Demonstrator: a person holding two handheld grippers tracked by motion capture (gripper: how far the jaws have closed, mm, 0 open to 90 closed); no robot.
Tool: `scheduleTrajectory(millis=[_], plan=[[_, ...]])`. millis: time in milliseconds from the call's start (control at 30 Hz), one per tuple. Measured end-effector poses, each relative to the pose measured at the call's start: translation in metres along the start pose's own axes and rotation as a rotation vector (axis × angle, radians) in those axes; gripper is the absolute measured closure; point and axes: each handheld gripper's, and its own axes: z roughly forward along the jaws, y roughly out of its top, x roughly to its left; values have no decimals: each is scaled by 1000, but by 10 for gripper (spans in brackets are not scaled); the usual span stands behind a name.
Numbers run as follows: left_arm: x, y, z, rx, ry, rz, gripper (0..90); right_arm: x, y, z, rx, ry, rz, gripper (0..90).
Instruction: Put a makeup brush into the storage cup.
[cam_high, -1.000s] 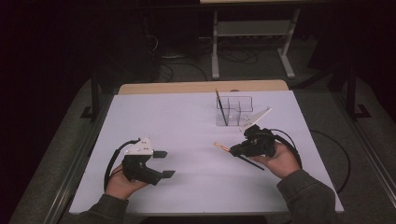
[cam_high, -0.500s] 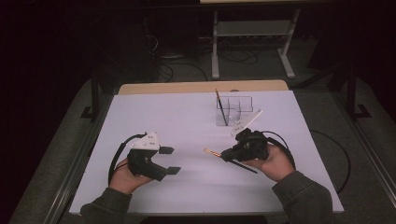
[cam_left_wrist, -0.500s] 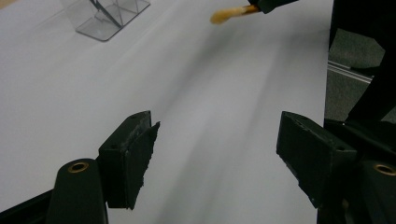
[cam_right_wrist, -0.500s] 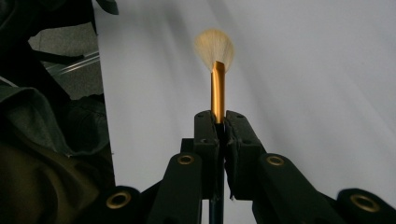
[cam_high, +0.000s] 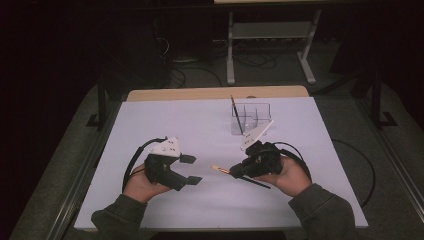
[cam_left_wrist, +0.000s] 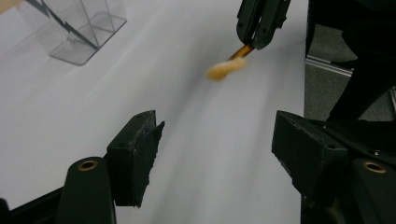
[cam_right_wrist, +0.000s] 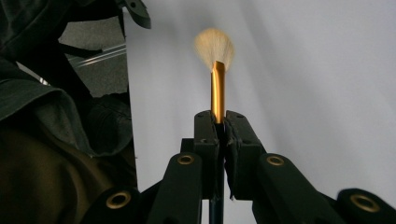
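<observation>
While the two black jaws of the right gripper (cam_right_wrist: 219, 122) are clamped tight on the gold metal ferrule of a fan-shaped makeup brush with pale bristles and a dark handle (cam_right_wrist: 216, 60), the brush sits off the table, its bristle end pointing toward the person's left side and its handle running back under the right hand (cam_high: 290, 172). From above, the brush (cam_high: 220, 169) lies between the two grippers, low over the white table sheet (cam_high: 200, 125). The left gripper (cam_high: 191, 169) has its jaws spread wide apart and grasps nothing; in its own view the bristle tip (cam_left_wrist: 225, 69) hangs ahead of it, near but not between the pads.

Judging by this, the pick-up is done and the brush is in hand; what appears to be left is either a hand-over to the waiting left gripper or carrying the brush to the holder, and I cannot tell which is meant.

Farther back on the sheet stands a clear plastic organiser with several square compartments (cam_high: 255, 116). One thin dark-handled brush (cam_high: 236, 114) leans upright in its left-hand compartment, tip up. The other compartments look empty, though the clear walls make that hard to confirm.
</observation>
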Motion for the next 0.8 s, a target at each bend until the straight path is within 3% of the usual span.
scheduleTrajectory(millis=[800], plan=[[-9, 17, 15, 23, -130, 62, 475, 15, 16, 12, 12, 60, -78, 831]])
